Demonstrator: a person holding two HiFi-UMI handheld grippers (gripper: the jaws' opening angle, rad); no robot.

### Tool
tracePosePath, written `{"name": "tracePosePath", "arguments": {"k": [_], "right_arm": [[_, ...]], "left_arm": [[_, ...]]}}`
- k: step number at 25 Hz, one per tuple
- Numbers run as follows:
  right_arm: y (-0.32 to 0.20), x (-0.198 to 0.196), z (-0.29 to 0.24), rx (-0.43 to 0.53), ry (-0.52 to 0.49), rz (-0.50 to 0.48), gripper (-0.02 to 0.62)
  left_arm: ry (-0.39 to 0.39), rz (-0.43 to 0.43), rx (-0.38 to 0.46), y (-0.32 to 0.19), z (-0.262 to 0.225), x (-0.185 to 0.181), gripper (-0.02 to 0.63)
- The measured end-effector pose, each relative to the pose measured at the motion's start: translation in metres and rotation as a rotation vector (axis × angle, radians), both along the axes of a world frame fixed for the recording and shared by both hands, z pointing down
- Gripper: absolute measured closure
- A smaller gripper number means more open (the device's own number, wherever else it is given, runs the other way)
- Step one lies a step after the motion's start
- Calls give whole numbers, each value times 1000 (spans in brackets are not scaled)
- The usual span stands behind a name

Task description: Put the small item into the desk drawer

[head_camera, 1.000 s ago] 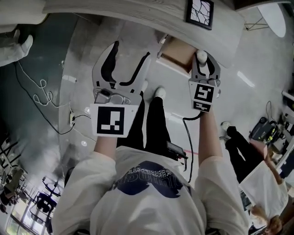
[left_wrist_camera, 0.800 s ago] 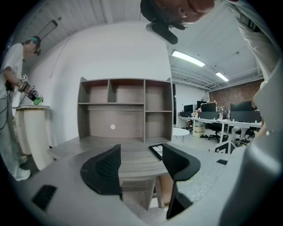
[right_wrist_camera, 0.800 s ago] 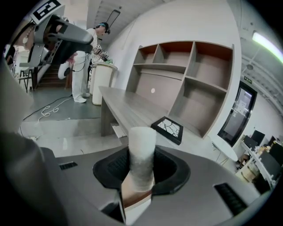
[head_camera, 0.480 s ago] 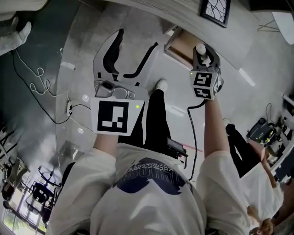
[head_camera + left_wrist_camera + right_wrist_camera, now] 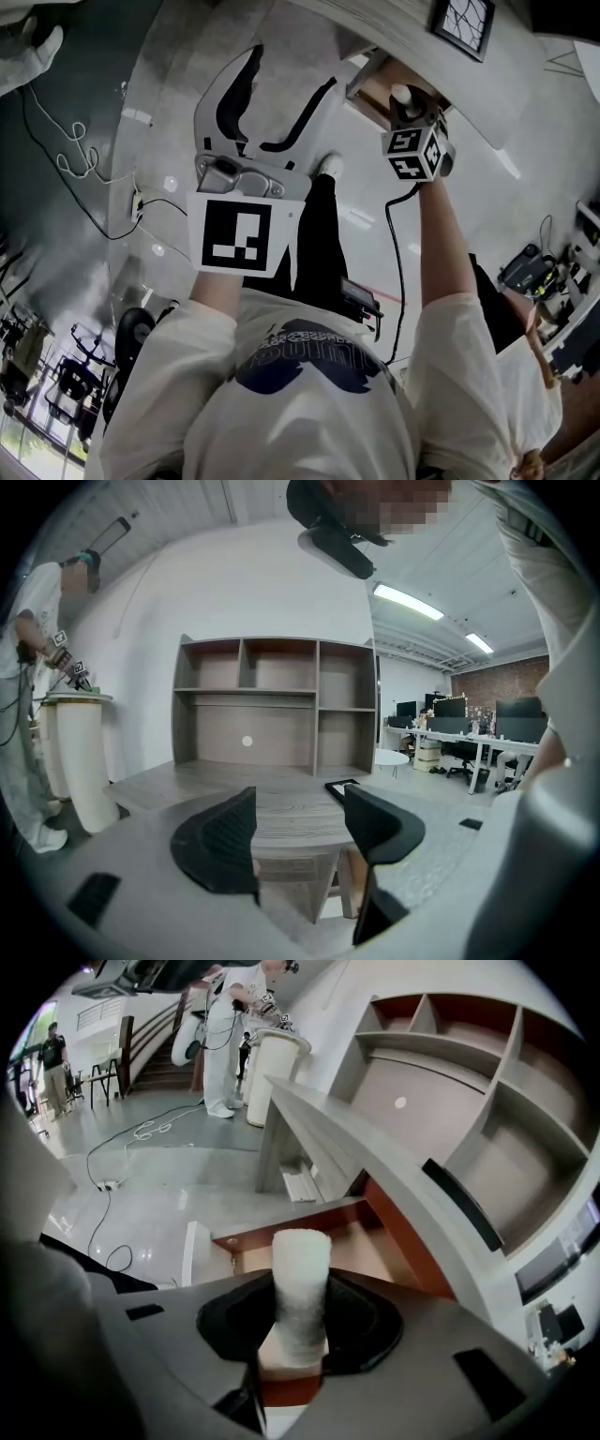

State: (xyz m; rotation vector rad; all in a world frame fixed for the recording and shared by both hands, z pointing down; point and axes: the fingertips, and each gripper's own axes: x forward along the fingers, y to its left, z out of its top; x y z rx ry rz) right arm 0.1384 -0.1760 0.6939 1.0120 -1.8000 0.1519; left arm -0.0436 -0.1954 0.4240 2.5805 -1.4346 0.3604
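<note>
Nearest the person, the left gripper (image 5: 281,89) hung over the grey floor (image 5: 169,122) with its black jaws spread wide and nothing between them; in its own view, the left gripper (image 5: 300,832) faced the desk's front edge. It sat slightly higher in the head view than a second earlier.

Further out, the right gripper (image 5: 405,105) was stretched forward on a straighter arm than before, its marker cube now turned at an angle. Its jaws were clamped on a white foam cylinder (image 5: 300,1288), the same grip as a second ago. The cylinder (image 5: 402,96) stood upright in the jaws over the open desk drawer (image 5: 281,1227), whose wooden floor showed behind it; the cylinder was not yet inside.

Beyond the drawer lay the desk top (image 5: 375,1147) with a dark flat frame (image 5: 461,26) on it, and the shelf unit (image 5: 272,700) rose at the back.
</note>
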Motion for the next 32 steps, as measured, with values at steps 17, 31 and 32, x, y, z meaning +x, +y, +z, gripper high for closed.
{"name": "tracePosePath", "arguments": {"k": [17,31,32], "right_arm": [[17,-15,66,-244,104,-111,477],[25,-15,89,-339,181,-169,477],[25,-15,90,-341,183,-169,477]], "left_arm": [[-3,-24,-27,-6,16,-20,328],[-7,-38,-45,-9,24,-29,328],[-9,-39,-45,-9,24,-30,328]]}}
